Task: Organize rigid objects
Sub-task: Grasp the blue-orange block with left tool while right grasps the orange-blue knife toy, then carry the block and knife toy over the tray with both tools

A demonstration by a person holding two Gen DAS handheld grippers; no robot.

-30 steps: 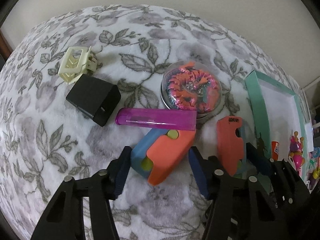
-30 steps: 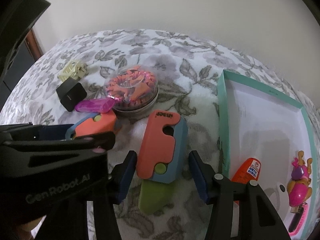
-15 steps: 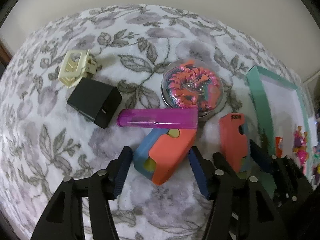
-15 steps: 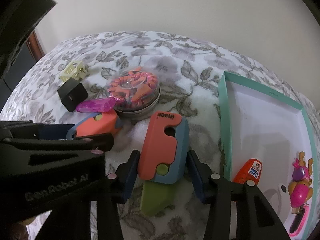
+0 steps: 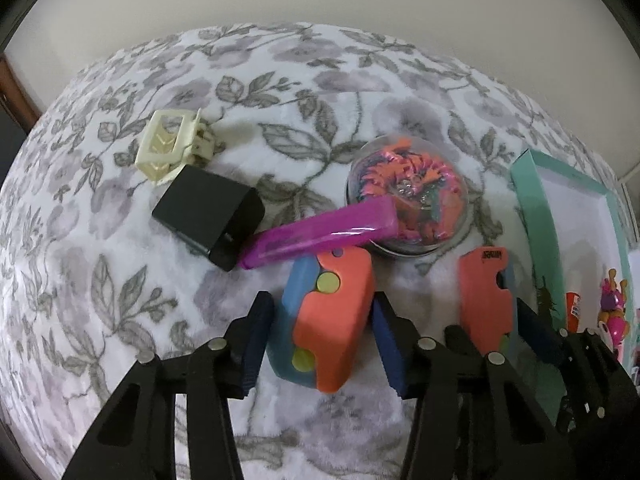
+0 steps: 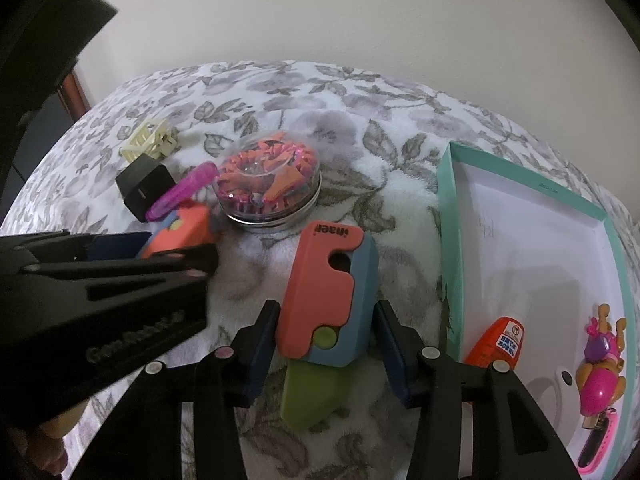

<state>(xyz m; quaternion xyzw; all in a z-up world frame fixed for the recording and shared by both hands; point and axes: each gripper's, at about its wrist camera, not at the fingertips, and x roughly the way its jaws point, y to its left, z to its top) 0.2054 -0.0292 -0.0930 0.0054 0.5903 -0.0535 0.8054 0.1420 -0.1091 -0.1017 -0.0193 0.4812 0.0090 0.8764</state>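
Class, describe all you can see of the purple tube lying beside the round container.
The purple tube is a translucent magenta plastic piece, long and flattish, rounded at one end and cut square at the other. It lies tilted: the square end rests up on the round clear-lidded container, the rounded end sits low beside the black block. Its underside seems to touch the orange-and-blue toy below it.

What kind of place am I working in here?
Probably a home, perhaps a bedroom: a fuzzy floral blanket against a plain wall, with toys and a hair clip scattered on it.
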